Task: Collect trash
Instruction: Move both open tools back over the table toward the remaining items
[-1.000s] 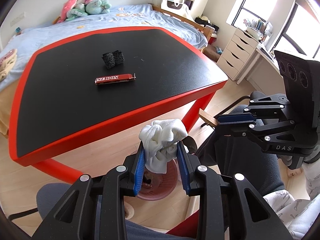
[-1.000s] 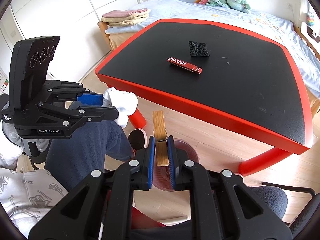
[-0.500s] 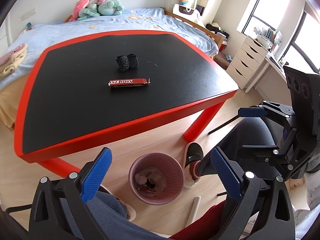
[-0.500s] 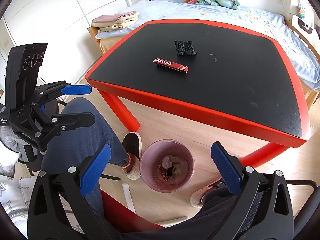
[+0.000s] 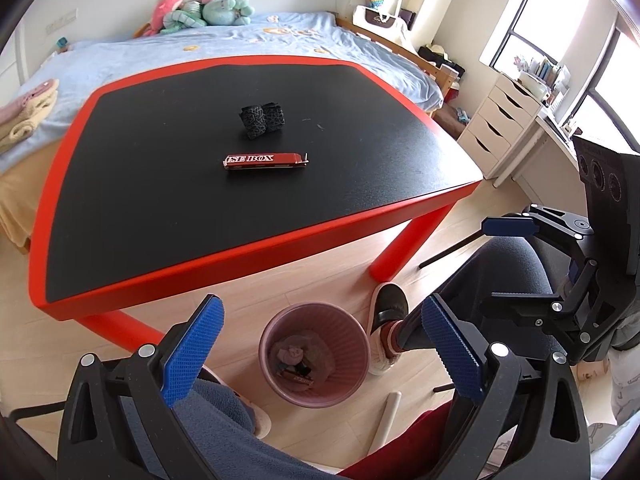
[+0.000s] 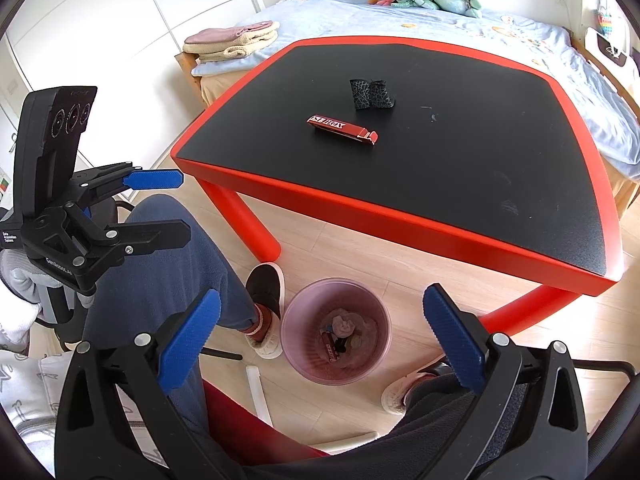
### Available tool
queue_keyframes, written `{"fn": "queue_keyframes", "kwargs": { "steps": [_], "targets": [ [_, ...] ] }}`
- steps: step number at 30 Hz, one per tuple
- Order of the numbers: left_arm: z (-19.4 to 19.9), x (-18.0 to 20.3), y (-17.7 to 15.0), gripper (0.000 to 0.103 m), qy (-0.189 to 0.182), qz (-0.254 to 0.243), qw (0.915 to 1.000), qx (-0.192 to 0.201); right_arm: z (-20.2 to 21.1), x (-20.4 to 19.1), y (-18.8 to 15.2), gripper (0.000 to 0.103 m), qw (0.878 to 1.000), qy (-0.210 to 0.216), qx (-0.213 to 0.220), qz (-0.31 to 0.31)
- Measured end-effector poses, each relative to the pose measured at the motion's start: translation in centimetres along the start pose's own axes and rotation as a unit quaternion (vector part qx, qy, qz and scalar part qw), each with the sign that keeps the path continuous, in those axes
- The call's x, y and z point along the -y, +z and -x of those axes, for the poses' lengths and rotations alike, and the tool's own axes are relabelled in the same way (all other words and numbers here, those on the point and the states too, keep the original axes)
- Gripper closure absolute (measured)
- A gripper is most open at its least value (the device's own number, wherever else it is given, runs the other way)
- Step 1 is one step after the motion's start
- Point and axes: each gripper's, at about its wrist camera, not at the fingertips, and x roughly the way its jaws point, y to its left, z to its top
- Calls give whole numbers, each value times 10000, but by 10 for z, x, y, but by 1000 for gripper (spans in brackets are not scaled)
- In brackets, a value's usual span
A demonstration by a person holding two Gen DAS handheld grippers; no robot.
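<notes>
Pink plastic trash bin (image 5: 314,356) sits on the floor just in front of the red-edged table (image 5: 248,240), w/ some trash inside already. Left gripper (image 5: 320,344) and right gripper (image 6: 320,332) both hang over the bin, jaws wide apart, nothing in them. Still on the table, mid top: a red box (image 5: 265,160) and, just behind it, a black crumpled bundle (image 5: 262,120). Next job looks like the red box, as it's closer to the bin. Go in low & flat, pinch it across the thin sides, lift straight up so it won't slide.
</notes>
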Motion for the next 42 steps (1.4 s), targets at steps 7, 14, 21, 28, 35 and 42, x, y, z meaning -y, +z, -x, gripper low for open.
{"fn": "queue_keyframes", "kwargs": {
  "steps": [7,14,21,28,35,42],
  "targets": [
    [-1,-2,2,8,4,36,10000,-8,-3,-1,2,3,10000,14,-27,17],
    [-1,-8,9,8,17,105,9999,22,-2,1,10,3,10000,-6,-15,59],
    [1,-17,28,8,105,51,9998,146,-2,3,29,3,9998,-60,65,198],
    [-1,-26,58,8,191,-110,9994,250,-4,7,60,3,9988,-117,150,441],
    [-12,-39,88,8,210,-182,9993,244,-16,12,90,3,9966,-168,155,787],
    [-31,-53,114,8,210,-209,9994,167,-41,16,112,3,9942,-144,-27,1067]
  ]
}}
